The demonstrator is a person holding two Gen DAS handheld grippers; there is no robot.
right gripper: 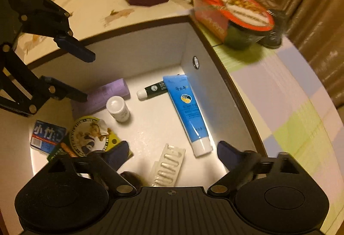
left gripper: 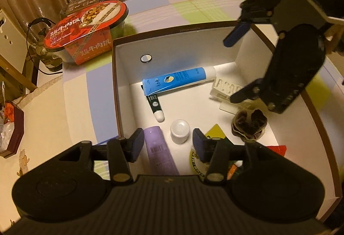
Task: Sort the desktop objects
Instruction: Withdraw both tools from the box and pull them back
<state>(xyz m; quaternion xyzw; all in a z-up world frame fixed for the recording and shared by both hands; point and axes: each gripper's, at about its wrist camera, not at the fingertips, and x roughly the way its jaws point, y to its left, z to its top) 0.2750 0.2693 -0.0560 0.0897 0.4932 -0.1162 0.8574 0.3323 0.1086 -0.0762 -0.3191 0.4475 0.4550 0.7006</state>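
A white box (left gripper: 122,75) with a brown rim fills the middle of both views, and the sorted things lie on its floor. A blue tube (left gripper: 178,80) lies near the far wall in the left view, its crimped end overlapping a small dark tube (left gripper: 155,105). Below them, toward the bottom of that frame, stand a white jar (left gripper: 179,131) and a purple tube (left gripper: 160,153). A blister pack (right gripper: 168,167) lies at the bottom centre of the right view, a round picture card (right gripper: 91,136) at lower left. The left gripper (left gripper: 167,144) hovers over the box with jaws open and empty; the right gripper (right gripper: 172,155) likewise. A red-lidded food bowl (left gripper: 86,26) sits outside the box, upper left, on a checked cloth (left gripper: 193,6).
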